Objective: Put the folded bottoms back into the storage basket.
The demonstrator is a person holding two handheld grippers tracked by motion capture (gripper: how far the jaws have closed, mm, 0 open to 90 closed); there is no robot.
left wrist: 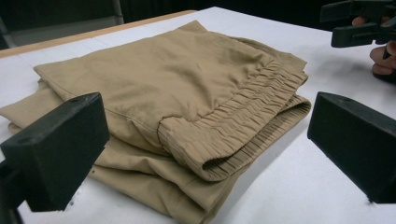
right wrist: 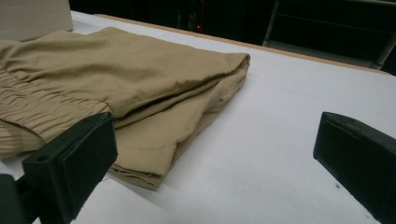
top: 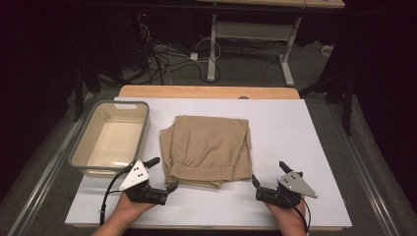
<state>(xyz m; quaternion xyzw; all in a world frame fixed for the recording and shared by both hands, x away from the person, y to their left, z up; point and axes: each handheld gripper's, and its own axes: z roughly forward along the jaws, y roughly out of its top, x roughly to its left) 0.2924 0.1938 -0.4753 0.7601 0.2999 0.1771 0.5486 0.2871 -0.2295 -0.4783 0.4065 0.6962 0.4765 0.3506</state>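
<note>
Lying folded on the white bench (top: 305, 147), mid-board: tan elastic-waist trousers (top: 206, 147), waistband toward the near edge. Flanking that near edge, left tongs (top: 163, 174) and right tongs (top: 269, 173), both spread wide, gripping nothing, not touching cloth. Probably risking, on a pinch from here: catching just the top layer, letting the fold slide apart; or snagging the loose lower hem while lifting. Sitting to the left, just beside the trousers: a clear plastic bin (top: 142, 129), holding nothing.
</note>
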